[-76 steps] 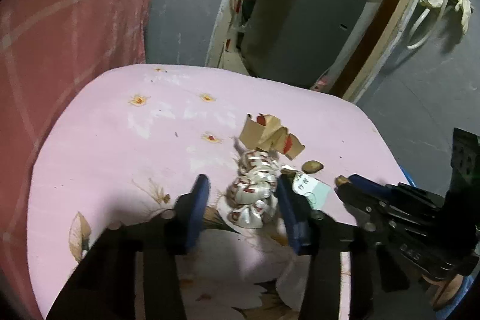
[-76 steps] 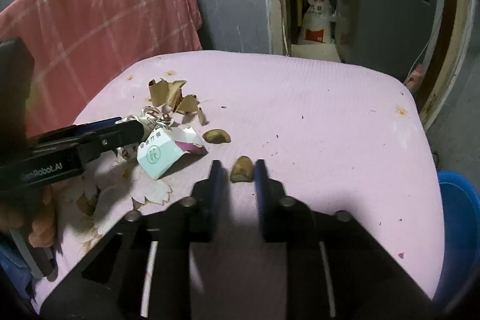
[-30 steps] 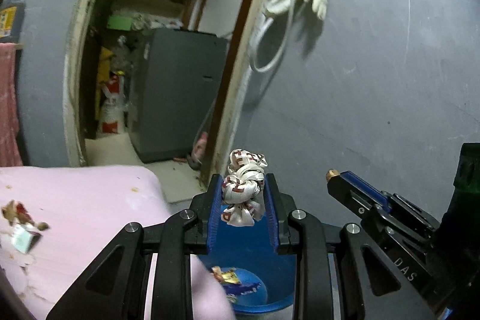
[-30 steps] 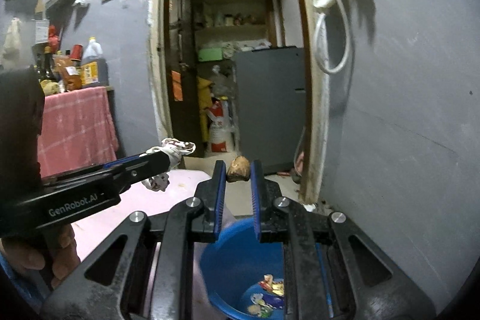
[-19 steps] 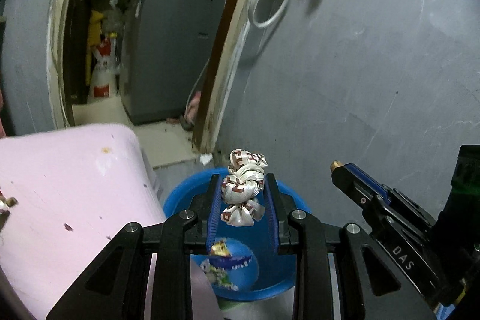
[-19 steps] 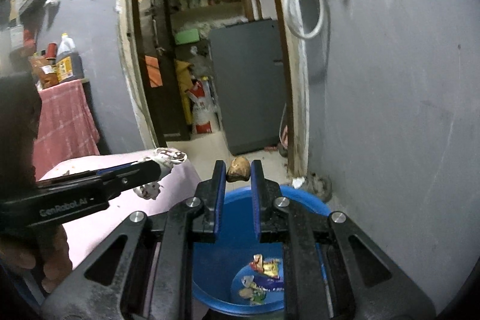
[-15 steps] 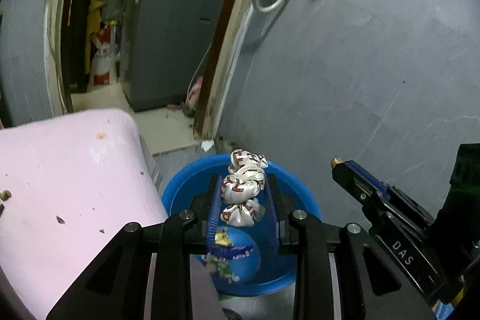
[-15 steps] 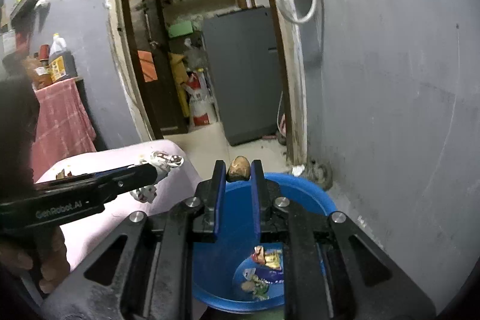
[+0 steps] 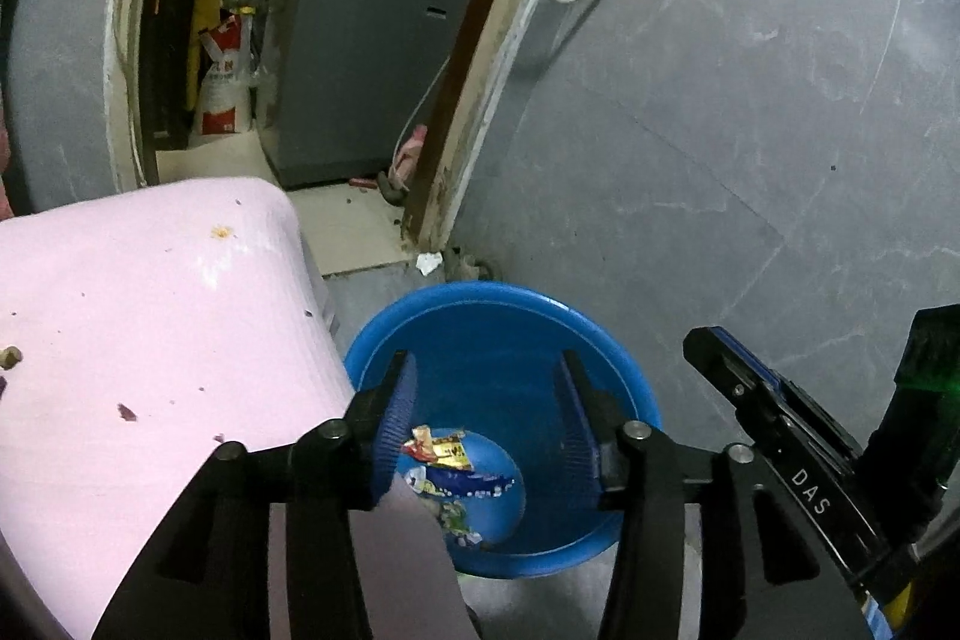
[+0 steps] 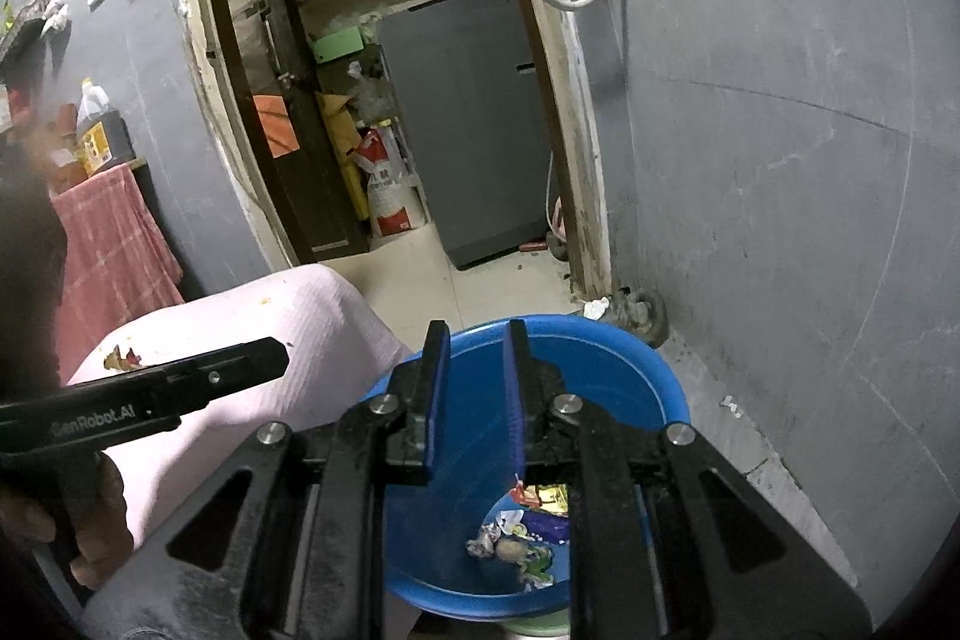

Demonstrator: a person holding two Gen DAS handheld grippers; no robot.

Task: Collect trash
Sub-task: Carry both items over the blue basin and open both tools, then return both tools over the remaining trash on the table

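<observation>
Both grippers hang over the blue bin (image 9: 624, 376), left gripper (image 9: 486, 412) and right gripper (image 10: 475, 376) opening with nothing between them, trash (image 10: 522, 544) lying inside, scraps (image 10: 123, 358) left on the table (image 9: 150, 292).

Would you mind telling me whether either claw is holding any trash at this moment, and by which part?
Nothing is held. The left claw and the right claw are both opening with nothing between their pads, above the blue bin.

Parted, empty right gripper (image 10: 474, 340) fingers (image 10: 435, 370) above blue trash basin (image 10: 654, 382)
</observation>
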